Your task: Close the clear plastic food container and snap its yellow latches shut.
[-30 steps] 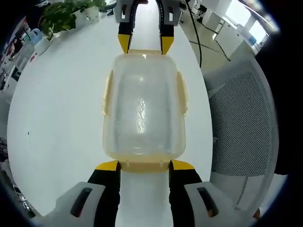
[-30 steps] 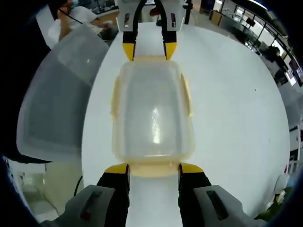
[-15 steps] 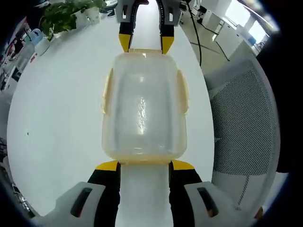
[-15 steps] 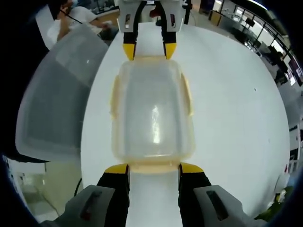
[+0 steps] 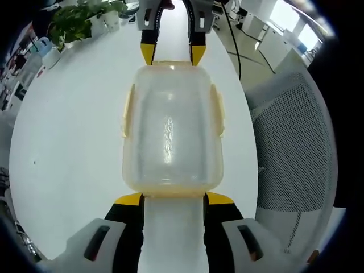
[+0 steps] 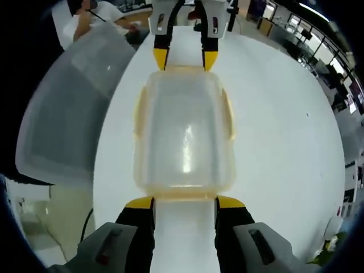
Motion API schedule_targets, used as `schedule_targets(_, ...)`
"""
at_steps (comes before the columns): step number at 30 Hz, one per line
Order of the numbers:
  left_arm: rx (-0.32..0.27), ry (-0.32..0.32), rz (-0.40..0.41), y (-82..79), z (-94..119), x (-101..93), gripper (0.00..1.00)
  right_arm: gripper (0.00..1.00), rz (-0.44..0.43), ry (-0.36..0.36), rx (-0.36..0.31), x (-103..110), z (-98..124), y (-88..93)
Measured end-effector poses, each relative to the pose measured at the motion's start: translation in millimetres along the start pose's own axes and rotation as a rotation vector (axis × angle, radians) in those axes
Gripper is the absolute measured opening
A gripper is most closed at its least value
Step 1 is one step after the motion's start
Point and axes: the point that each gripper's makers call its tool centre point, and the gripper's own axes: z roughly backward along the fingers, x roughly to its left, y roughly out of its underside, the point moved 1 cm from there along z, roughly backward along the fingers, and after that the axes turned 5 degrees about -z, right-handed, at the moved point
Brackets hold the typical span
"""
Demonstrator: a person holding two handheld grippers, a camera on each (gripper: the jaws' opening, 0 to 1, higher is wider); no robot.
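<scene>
Right now I have the clear food container (image 5: 170,128) lying lengthwise on the white tabletop (image 5: 68,131), between my two tongs, one at each short end. My left tongs (image 5: 173,199) sit with jaws parted to about the width of that end, yellow tips just at the near end latch (image 5: 173,197), gripping nothing; my right tongs (image 6: 185,200) stand likewise at the opposite end, open and empty, tips at its end latch (image 6: 185,197). The lid looks seated, though I can't tell whether any latch has clicked. To do this step well, I'd press both end latches down and inward together, so the container stays pinned between the tongs instead of sliding, then deal with the long side latches (image 5: 127,111), which appear to flare outward. In the left gripper view the right tongs (image 5: 169,54) reach in from the far end, with a mesh chair (image 5: 296,148) beside the tabletop and a potted plant (image 5: 74,17) beyond. The right gripper view gives me the left tongs (image 6: 185,57) at the far end instead, a chair's back seen from its other side, and a person (image 6: 96,14) seated farther off.
</scene>
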Motion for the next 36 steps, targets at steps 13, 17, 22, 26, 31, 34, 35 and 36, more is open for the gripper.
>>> schedule_targets(13,0.001,-0.007,0.014,-0.3,2.8,2.4,0.44,0.39,-0.047,0.011,-0.011,-2.7,7.8,2.8)
schedule_targets(17,0.009,-0.008,0.043,1.5,3.9,1.9,0.43,0.39,-0.074,0.019,-0.017,-3.4,11.6,4.6)
schedule_targets(22,-0.012,-0.01,0.1,0.4,9.0,4.6,0.43,0.39,-0.148,0.005,-0.034,-2.4,13.6,5.7)
schedule_targets(26,-0.028,-0.006,0.149,-0.6,10.3,4.4,0.43,0.39,-0.186,0.001,-0.045,-1.5,14.6,3.3)
schedule_targets(31,-0.045,0.011,0.227,-1.1,9.2,0.1,0.43,0.38,-0.227,0.002,-0.049,-2.4,15.4,1.8)
schedule_targets(34,-0.043,0.005,0.27,0.4,9.0,-0.7,0.44,0.38,-0.272,0.003,-0.054,-3.6,16.1,1.3)
schedule_targets(35,-0.043,0.002,0.289,0.8,9.2,-0.4,0.44,0.38,-0.307,0.003,-0.061,-3.5,16.2,0.6)
schedule_targets(36,-0.049,0.002,0.327,0.8,9.7,-0.2,0.44,0.37,-0.359,-0.004,-0.069,-3.4,16.4,-0.1)
